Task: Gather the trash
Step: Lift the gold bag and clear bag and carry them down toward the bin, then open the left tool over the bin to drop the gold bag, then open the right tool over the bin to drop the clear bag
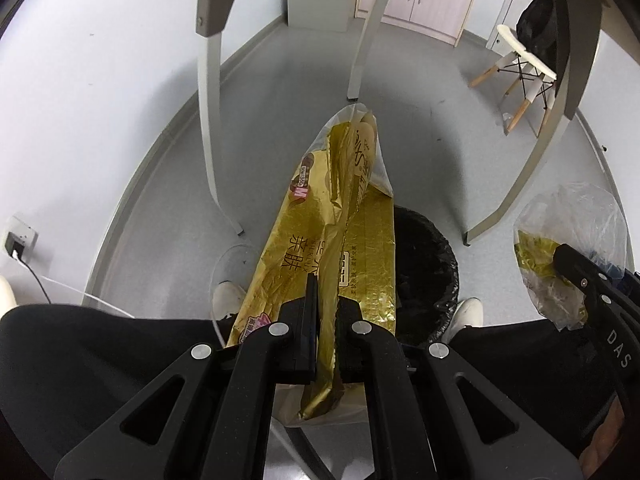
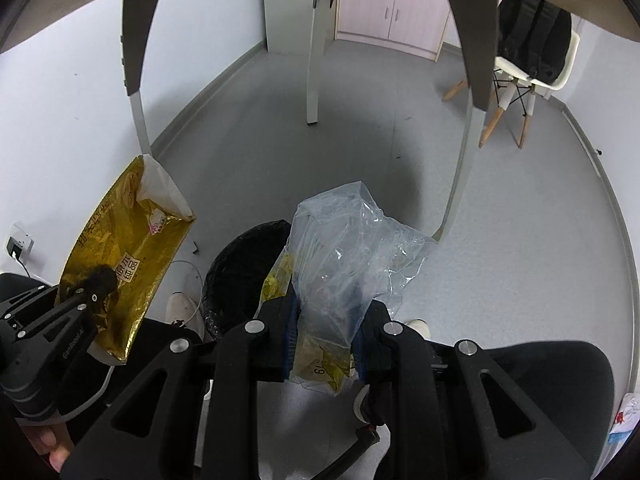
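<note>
Left wrist view, left gripper (image 1: 326, 312) clamping gold wrapper (image 1: 344, 216), black bin (image 1: 424, 264) below

gold foil wrapper (image 1: 340, 216): 1 | clear crumpled plastic bag (image 2: 352, 256): 1 | black-lined round trash bin (image 2: 244, 264): 1 | white wooden-legged chair (image 1: 520, 60): 1 | white shoes (image 1: 228, 296): 2

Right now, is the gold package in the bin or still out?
Out. The gold package is clamped in the left gripper, held above the black-lined trash bin, not inside it.
</note>
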{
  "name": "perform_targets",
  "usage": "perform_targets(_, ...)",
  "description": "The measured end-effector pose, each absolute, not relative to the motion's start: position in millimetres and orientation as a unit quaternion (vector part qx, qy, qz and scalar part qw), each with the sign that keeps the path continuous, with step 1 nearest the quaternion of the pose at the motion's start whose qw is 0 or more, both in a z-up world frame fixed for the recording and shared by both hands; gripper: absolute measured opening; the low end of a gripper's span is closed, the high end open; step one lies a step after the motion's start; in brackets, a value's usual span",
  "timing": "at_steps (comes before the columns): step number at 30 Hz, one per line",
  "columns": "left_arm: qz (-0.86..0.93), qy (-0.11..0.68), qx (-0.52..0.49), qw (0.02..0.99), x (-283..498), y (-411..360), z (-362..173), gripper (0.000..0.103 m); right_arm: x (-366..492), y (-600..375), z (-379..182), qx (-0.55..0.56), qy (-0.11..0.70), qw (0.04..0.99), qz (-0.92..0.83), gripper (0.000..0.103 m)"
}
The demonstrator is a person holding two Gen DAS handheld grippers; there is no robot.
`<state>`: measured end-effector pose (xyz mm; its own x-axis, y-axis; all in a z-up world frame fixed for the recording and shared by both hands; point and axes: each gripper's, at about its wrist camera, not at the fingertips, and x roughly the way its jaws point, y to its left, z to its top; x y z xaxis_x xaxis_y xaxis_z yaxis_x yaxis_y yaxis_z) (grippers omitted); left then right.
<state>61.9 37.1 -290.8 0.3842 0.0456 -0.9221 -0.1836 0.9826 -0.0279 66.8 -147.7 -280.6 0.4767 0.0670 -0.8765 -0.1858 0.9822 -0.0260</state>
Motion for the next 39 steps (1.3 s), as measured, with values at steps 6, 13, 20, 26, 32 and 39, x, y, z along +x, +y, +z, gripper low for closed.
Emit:
perform_targets(6,0.071,0.560,-0.058,0.823,79.1,37.3,-310.4,0.002,79.7,-144.9,-300.1,-0.057,0.523,0.848,0.072,0.021)
perform_targets(13,0.059,0.571,-0.052,0.817,91.7,27.8,-333.9,0.002,86.5,-148.5,-314.8,-0.067,0.538,0.838,0.067,0.021)
perform_targets(20,0.039,0.582,-0.044,0.811,101.2,7.5,-349.7,0.002,90.2,-158.0,-323.0,-0.077,0.545,0.834,0.045,0.021)
perform_targets(26,0.017,0.580,-0.041,0.813,105.3,-8.4,-348.7,0.004,89.6,-174.4,-324.3,-0.063,0.548,0.833,0.025,0.021)
perform_targets(32,0.015,0.574,-0.025,0.819,106.1,-18.6,-345.7,0.017,89.0,-186.9,-323.6,-0.049,0.550,0.834,0.013,0.022)
perform_targets(39,0.025,0.561,-0.021,0.827,101.4,-8.8,-337.8,0.052,91.6,-183.2,-323.7,-0.048,0.550,0.834,0.019,0.022)
